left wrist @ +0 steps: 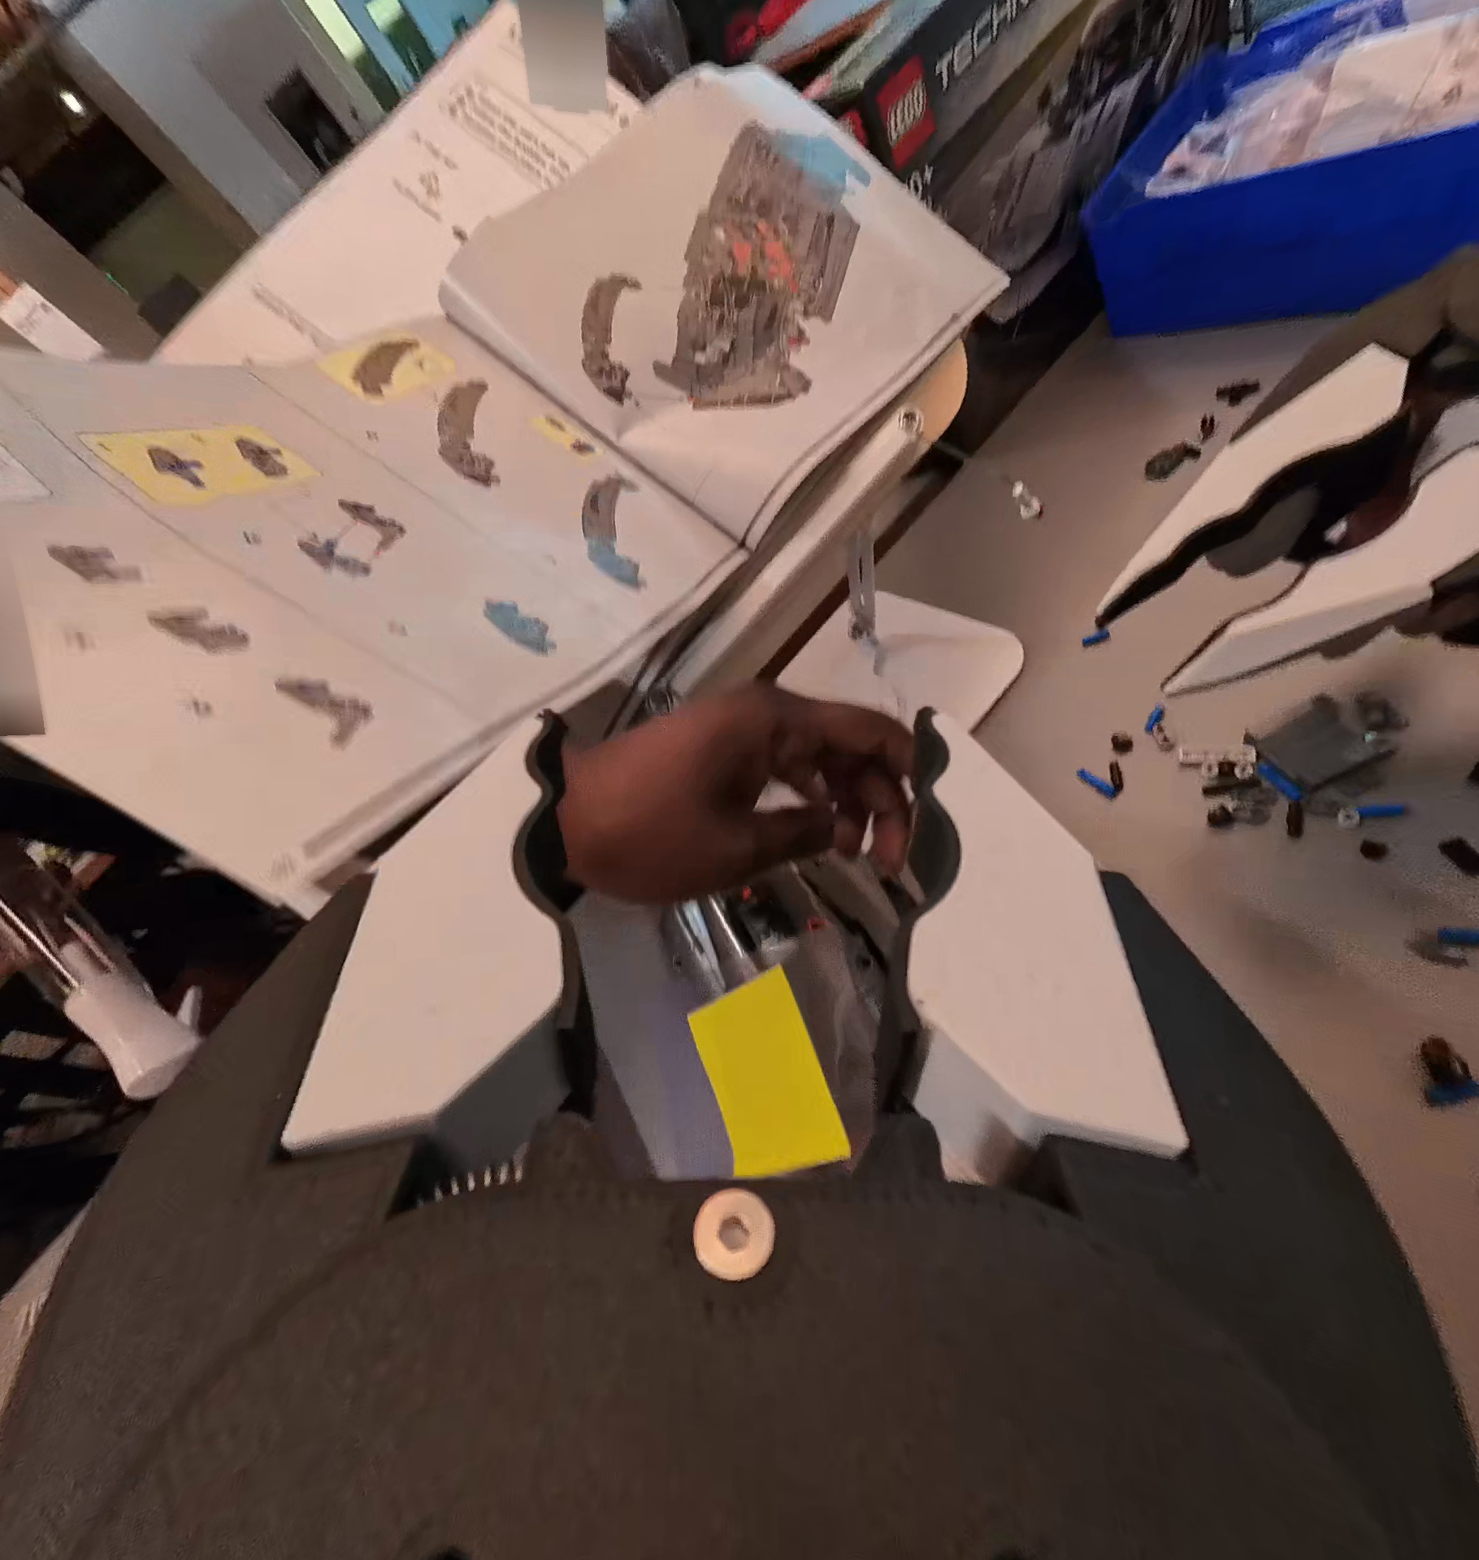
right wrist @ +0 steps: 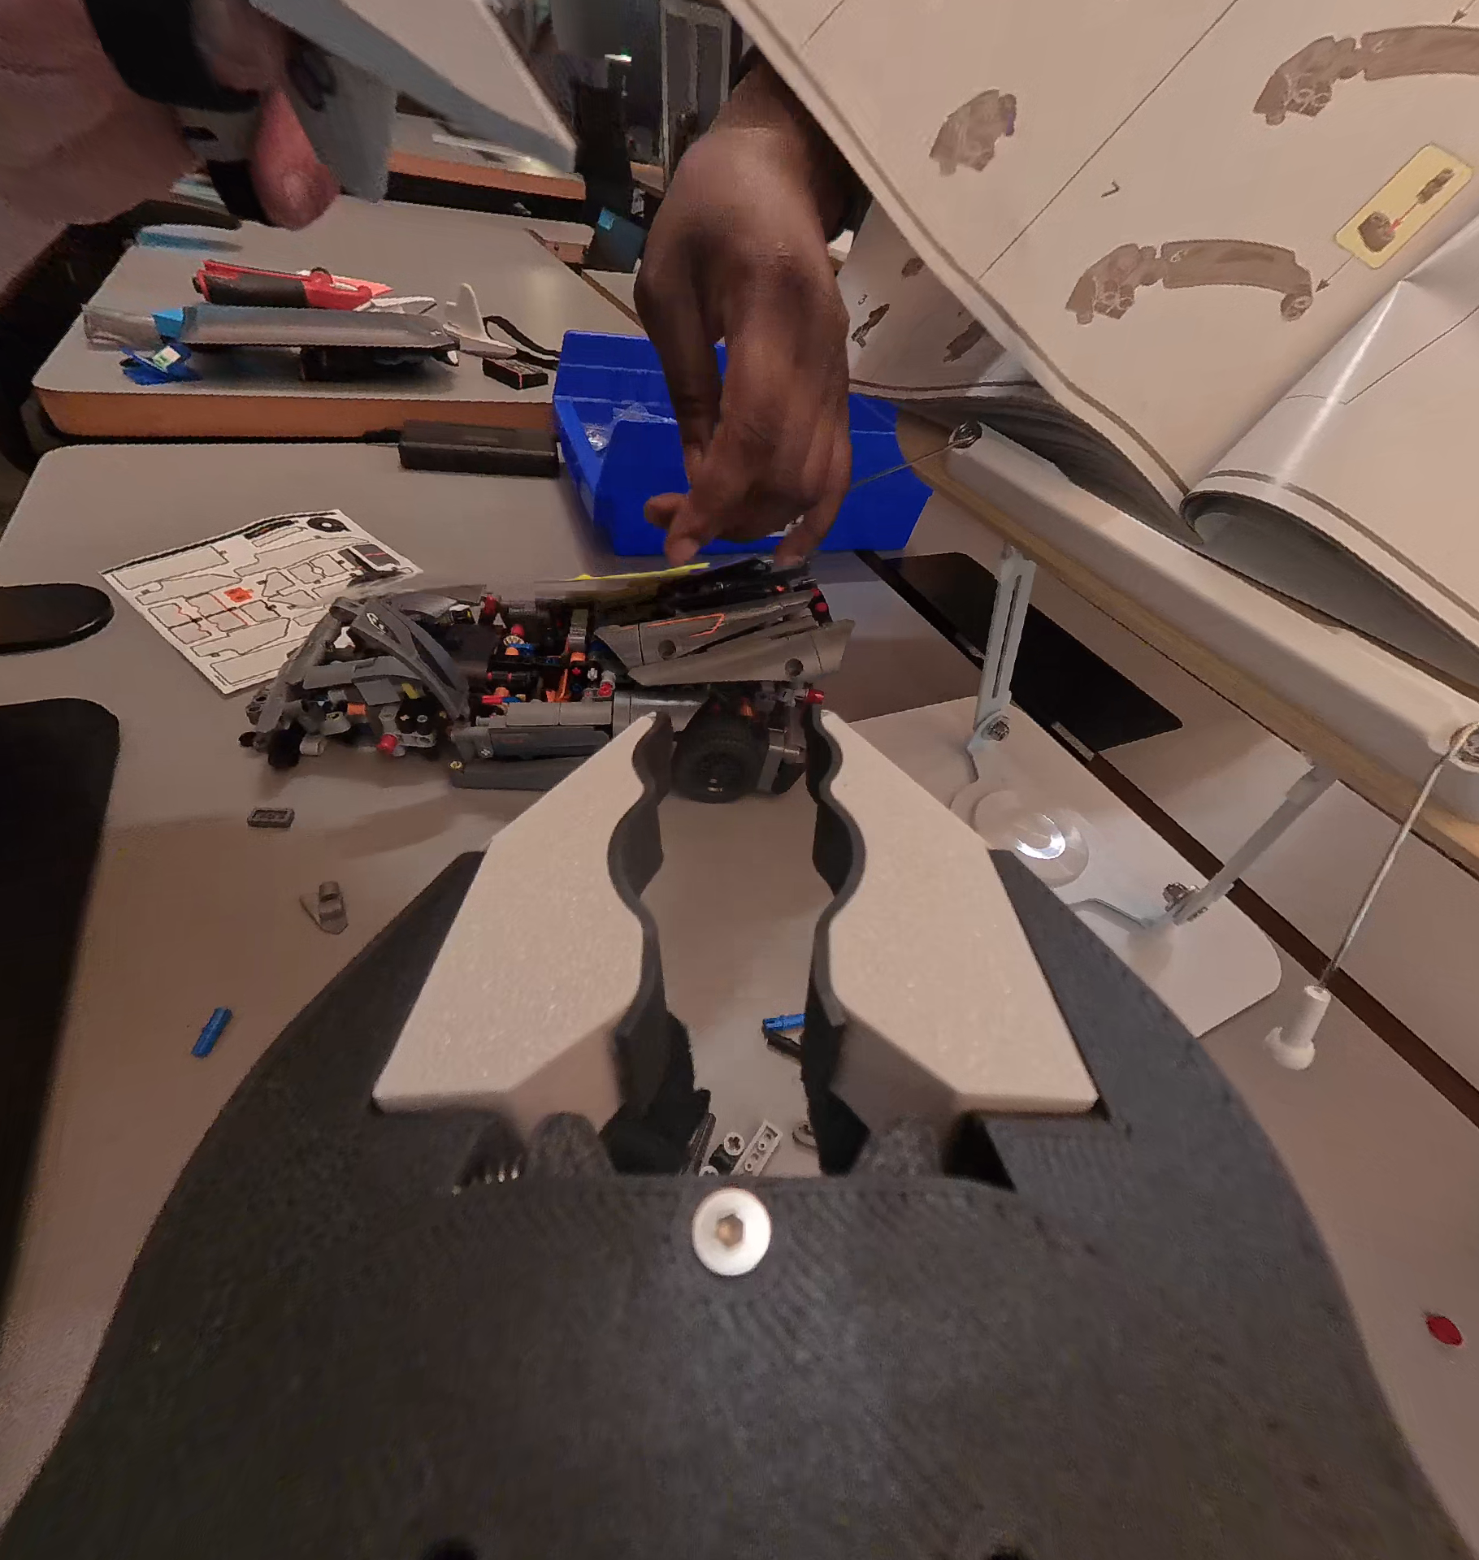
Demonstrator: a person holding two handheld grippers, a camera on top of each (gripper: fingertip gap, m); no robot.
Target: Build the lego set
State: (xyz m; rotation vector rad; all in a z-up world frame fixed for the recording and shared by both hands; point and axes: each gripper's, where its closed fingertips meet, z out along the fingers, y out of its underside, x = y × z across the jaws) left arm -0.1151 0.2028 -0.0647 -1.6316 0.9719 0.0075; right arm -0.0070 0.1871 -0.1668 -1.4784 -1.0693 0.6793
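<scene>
A partly built grey Lego car (right wrist: pixel 550 667) with orange and red bits stands on the grey table (right wrist: pixel 170 844). A bare hand (right wrist: pixel 753 338) reaches down and touches the car's top, where a yellow patch (right wrist: pixel 635 574) lies. My right gripper (right wrist: pixel 732 726) is open and empty, low over the table, its tips just short of the car's rear wheel. My left gripper (left wrist: pixel 736 734) is open and hangs above the car (left wrist: pixel 770 928), with the hand (left wrist: pixel 719 802) between its fingertips and the yellow patch (left wrist: pixel 766 1072) below. The right gripper also shows in the left wrist view (left wrist: pixel 1310 523).
An open instruction book (left wrist: pixel 297 549) rests on a white stand (right wrist: pixel 1141 945) beside the car. Loose small parts (left wrist: pixel 1268 777) lie scattered on the table. A blue bin (right wrist: pixel 635 439) stands behind the car, a sticker sheet (right wrist: pixel 255 591) to its left, a black mat (right wrist: pixel 27 844) at the left edge.
</scene>
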